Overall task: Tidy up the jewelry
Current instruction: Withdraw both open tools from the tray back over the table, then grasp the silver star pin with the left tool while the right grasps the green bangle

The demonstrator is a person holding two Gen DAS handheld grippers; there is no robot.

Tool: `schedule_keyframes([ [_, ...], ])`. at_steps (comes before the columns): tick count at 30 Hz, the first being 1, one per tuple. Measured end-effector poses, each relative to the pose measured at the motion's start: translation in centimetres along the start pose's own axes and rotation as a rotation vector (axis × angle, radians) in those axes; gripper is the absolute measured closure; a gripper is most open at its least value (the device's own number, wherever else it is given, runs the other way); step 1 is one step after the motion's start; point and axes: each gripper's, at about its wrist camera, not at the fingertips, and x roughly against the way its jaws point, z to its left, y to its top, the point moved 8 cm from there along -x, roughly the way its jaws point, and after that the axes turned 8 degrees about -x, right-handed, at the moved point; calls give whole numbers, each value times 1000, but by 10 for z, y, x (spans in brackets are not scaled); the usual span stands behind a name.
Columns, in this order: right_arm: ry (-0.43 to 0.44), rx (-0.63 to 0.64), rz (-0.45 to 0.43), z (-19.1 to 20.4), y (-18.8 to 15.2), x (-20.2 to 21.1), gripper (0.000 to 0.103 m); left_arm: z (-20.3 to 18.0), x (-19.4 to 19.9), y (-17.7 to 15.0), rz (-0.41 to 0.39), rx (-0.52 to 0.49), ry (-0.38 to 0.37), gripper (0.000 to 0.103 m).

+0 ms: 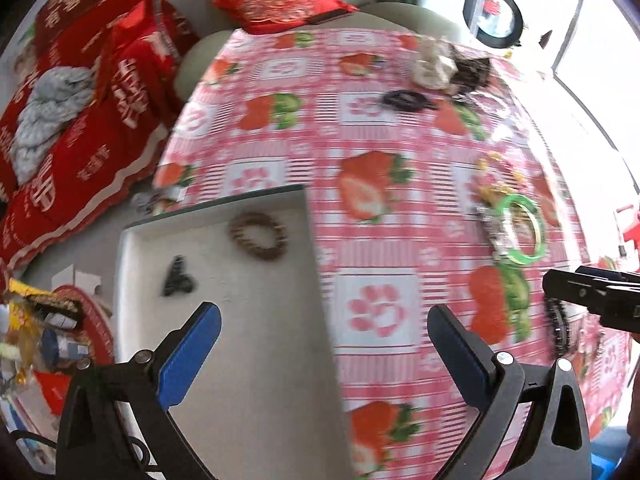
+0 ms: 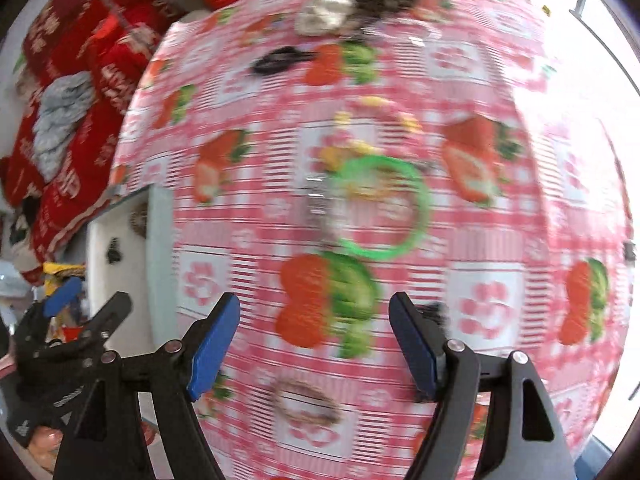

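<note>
My right claw [image 2: 314, 344] is hanging wide open and empty, and the green bangle [image 2: 382, 208] is lying flat on the counter [image 2: 500, 80] straight ahead of its fingertips. My left claw [image 1: 324, 344], also spread empty, is hovering at the tray [image 1: 280, 360], farther off.

Motion-blurred green bangle [image 2: 384, 208] and tablecloth [image 2: 520, 80] pattern
</note>
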Motion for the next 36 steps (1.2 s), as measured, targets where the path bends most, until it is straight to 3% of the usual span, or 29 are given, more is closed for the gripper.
schedule_keyframes([
  [10, -52, -64, -34, -59, 22, 0, 24, -55, -21, 21, 43, -40, -14, 0],
  [23, -75, 5, -27, -65, 51, -26, 29, -88, -60, 38, 84, -44, -27, 0],
  [36, -137, 131, -49, -53, 68, -49, 60, -103, -81, 51, 87, -49, -70, 0],
])
